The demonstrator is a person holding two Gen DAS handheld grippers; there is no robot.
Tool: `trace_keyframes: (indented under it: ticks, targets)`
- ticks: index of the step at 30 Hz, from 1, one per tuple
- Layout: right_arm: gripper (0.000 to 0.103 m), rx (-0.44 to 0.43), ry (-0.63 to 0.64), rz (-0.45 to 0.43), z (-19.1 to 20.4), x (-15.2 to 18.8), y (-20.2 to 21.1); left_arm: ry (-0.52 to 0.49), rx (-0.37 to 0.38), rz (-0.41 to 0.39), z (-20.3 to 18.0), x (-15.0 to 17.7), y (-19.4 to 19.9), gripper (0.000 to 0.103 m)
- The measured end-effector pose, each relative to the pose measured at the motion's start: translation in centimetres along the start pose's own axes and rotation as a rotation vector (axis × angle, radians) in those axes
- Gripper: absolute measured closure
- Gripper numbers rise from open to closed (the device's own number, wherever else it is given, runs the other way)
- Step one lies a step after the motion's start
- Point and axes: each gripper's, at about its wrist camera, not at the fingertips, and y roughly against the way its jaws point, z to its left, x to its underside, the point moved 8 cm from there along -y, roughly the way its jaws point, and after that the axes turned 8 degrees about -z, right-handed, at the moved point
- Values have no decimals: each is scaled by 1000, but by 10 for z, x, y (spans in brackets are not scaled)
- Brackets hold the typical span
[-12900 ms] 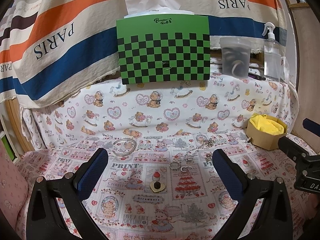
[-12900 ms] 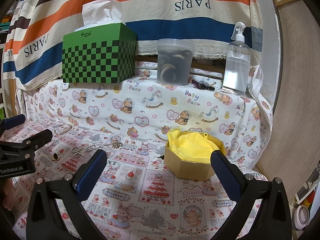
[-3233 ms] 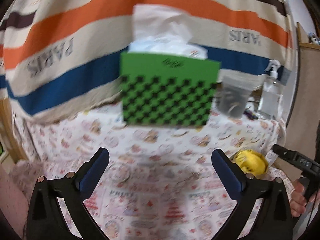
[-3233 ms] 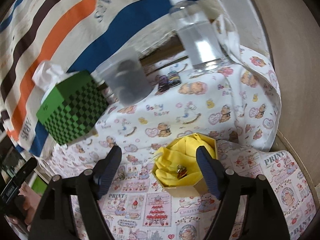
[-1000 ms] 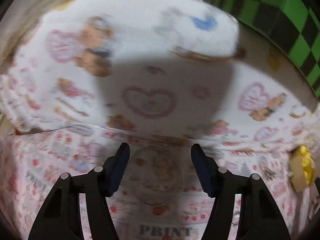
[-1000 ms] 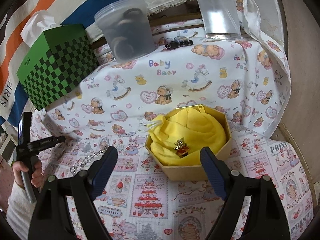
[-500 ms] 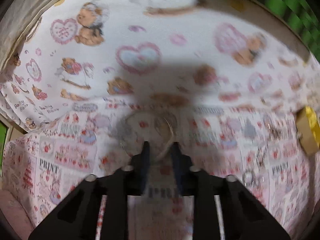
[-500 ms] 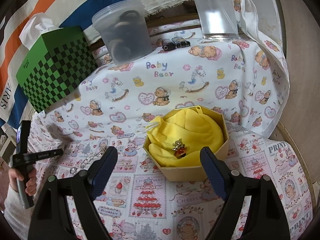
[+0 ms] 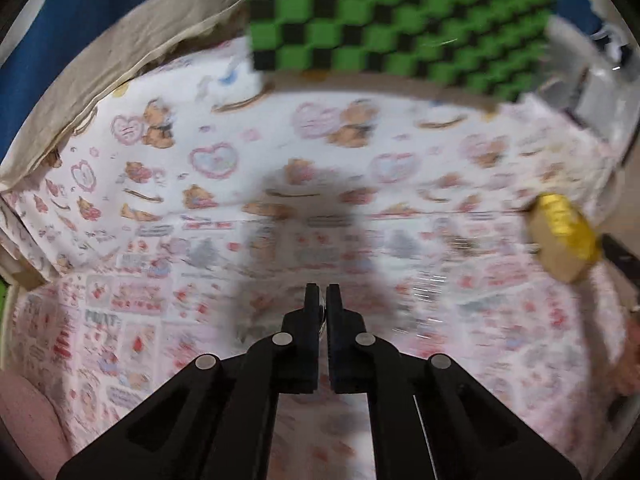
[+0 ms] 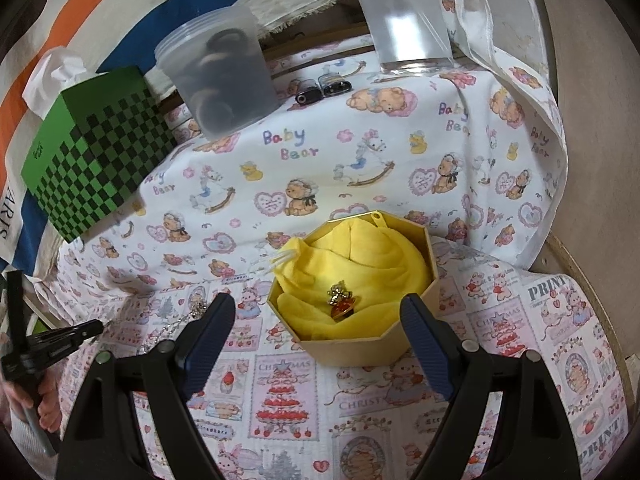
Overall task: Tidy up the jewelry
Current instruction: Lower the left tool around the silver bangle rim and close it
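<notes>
My left gripper (image 9: 322, 304) is shut above the printed cloth, with a thin clear ring-like piece, the bangle (image 9: 322, 307), pinched between its pads; the view is blurred. From the right wrist view the left gripper (image 10: 94, 326) shows at the far left, held off the cloth. My right gripper (image 10: 316, 320) is open and empty, its fingers on either side of the octagonal box (image 10: 360, 344) lined with yellow cloth. A small gold and red charm (image 10: 341, 301) lies in the box. A silver chain (image 10: 176, 326) lies on the cloth left of the box. The box also shows in the left wrist view (image 9: 560, 252).
A green checkered tissue box (image 10: 92, 164), a frosted plastic tub (image 10: 224, 76) and a clear spray bottle (image 10: 404, 16) stand on the raised ledge behind. Two small dark items (image 10: 324, 90) lie near the bottle. A wooden wall (image 10: 600, 120) closes the right side.
My left gripper has closed on the clear bangle and lifted it off the cloth, swinging right. My right gripper has stayed open over the box, edging slightly closer.
</notes>
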Motion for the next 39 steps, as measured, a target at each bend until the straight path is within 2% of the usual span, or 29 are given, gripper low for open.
trace_keyframes:
  ticks: [3,7,11,13,14,15,16,17,25,29,32,39]
  targets:
    - [20,5,12,-3,1,1,1,-10,38,37,-16,9,12,101]
    - [20,11,21,-3,2,2,1,-7,78,107,-7,39,-3,103]
    - [20,5,19,-3,3,3,1,-17,126,97,-13,52,-11,103]
    - [20,0,23,-4,4,3,2,-79,97,33,-13,50,-10,102]
    - [20,-2,26,-4,4,3,2,-123,63,-20,-12,46,-5,98]
    - [20,-3,31,-3,5,4,2,-158,27,-60,-11,42,-2,75]
    - [20,-3,36,-2,5,4,1,-173,4,-89,-8,38,1,46]
    - [20,-1,41,-1,6,5,1,-172,-2,-104,-4,36,1,40]
    - [20,10,49,9,4,7,-3,-199,-32,23,21,53,-39,39]
    - [20,13,51,12,3,7,-3,-236,-17,-12,19,53,-45,39]
    - [20,13,48,13,3,7,-3,-250,29,-12,13,56,-46,39]
    - [20,11,49,13,3,7,-3,-182,137,22,14,58,-52,34]
